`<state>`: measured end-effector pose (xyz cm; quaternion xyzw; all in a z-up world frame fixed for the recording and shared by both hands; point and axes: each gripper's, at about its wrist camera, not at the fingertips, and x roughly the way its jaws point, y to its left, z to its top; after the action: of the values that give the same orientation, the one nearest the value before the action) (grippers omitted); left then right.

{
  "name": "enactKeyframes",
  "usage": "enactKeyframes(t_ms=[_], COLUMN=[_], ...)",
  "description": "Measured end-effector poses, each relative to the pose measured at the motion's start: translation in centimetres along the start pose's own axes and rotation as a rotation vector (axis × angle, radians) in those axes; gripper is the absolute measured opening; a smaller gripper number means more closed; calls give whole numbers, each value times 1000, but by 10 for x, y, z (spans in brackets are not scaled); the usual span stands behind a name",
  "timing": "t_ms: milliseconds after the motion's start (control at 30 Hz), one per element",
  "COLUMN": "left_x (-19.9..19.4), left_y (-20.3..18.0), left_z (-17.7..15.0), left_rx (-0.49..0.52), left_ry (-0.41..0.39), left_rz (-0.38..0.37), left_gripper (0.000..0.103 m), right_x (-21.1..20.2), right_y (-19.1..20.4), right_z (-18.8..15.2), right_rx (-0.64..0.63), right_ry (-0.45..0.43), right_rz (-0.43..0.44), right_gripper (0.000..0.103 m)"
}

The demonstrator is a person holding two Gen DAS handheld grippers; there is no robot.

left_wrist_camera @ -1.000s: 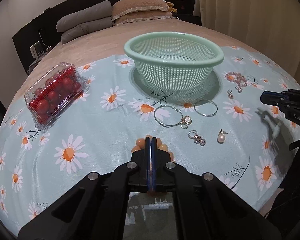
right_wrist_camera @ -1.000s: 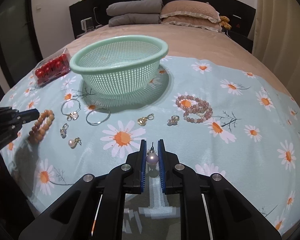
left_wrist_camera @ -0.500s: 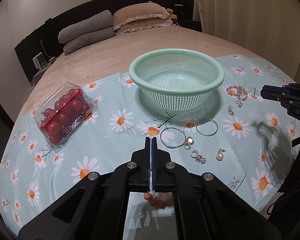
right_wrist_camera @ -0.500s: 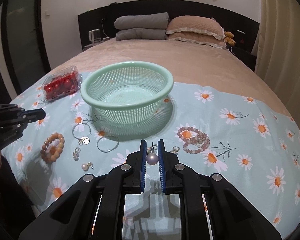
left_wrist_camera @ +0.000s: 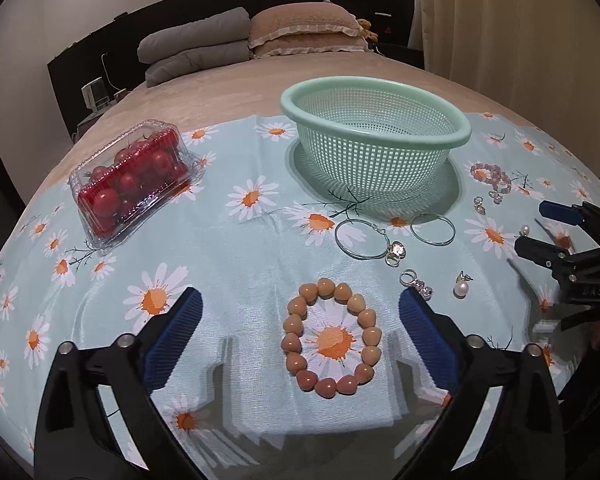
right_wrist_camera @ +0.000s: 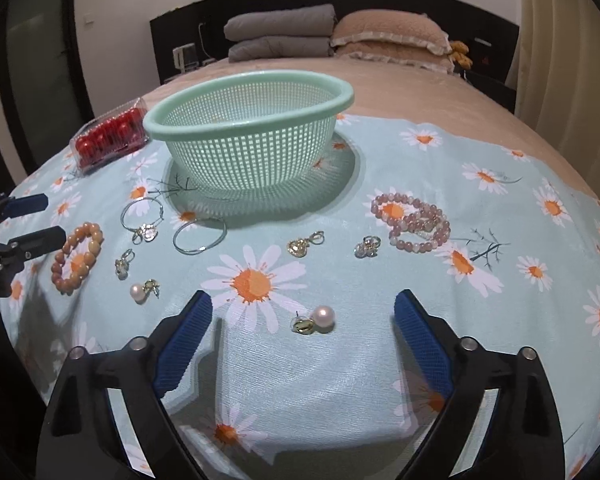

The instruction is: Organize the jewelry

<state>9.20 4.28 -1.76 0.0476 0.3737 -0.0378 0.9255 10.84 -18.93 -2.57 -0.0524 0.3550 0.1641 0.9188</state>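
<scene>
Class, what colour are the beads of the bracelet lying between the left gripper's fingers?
Peach-orange. The bead bracelet shows best in the left wrist view.

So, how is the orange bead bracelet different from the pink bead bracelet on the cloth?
The orange bead bracelet has big chunky beads, while the pink bead bracelet has small ones. The orange one lies as one open ring; the pink one lies in overlapping loops. The orange one lies between the open left gripper fingers; the pink one lies near the green basket. Both rest flat on the daisy cloth.
</scene>
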Motion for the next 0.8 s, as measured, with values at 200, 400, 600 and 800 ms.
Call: enactKeyframes(t_ms=[200,400,600,800], left_x=[29,37,31,25], left_y=[-4,-5,-6,-3], left_z=[-13,-25,-16,-5], left_rx=[6,9,13,13], left_ry=[75,38,76,96], left_rz=[-2,-4,-65,-92], left_gripper=[97,78,23,12], right_x=[19,20,16,5], right_y=[-4,-1,-1,-3], right_z=[-9,-10,-11,-7], right_rx=[15,5,7,11], right_ry=[38,34,42,61], right_rz=[2,4,25,45], right_gripper=[88,37,20,20])
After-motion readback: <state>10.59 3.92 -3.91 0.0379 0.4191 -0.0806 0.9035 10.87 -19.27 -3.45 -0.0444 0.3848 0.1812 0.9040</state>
